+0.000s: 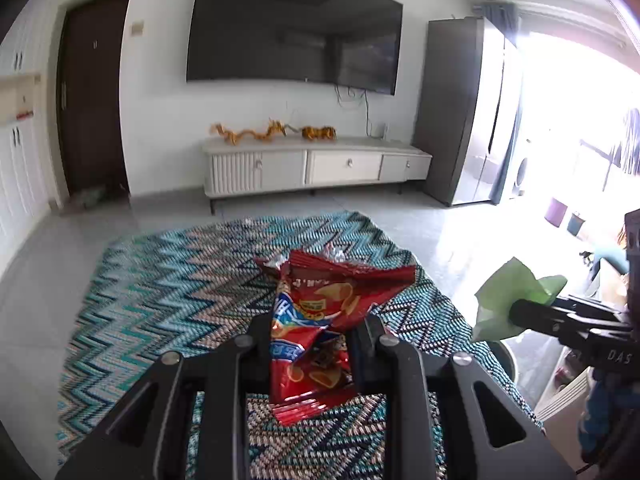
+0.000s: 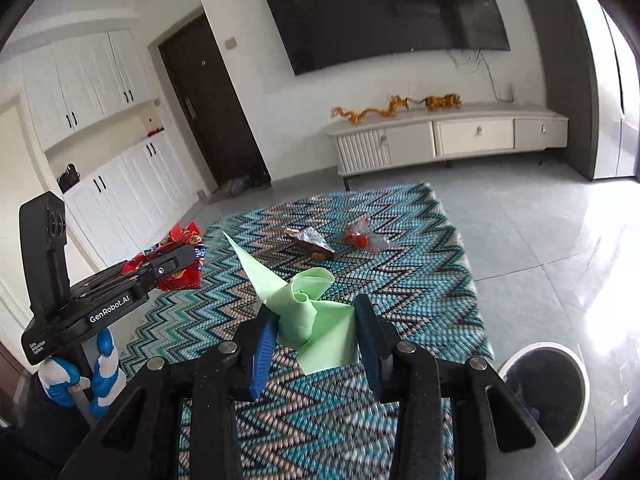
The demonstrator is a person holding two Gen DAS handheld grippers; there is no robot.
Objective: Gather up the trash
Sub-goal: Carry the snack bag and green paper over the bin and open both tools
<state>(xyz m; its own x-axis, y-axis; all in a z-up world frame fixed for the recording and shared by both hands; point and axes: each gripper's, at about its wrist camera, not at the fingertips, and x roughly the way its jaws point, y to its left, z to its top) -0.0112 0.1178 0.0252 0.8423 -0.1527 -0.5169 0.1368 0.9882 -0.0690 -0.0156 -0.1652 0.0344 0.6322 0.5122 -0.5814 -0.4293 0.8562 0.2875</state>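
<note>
- Clamped in the left gripper (image 1: 310, 344), at 6 o'clock of its view, a crumpled red chip bag (image 1: 320, 304) is held above the zigzag rug (image 1: 168, 280).
- Crumpled green paper (image 2: 316, 320) is pinched by the right gripper (image 2: 316, 332).
- Bag lettering is blurred.
- Only in the right view are seen two wrappers (image 2: 312, 242) at 12 o'clock and a bin (image 2: 548, 388) cut off at 4 o'clock.
</note>
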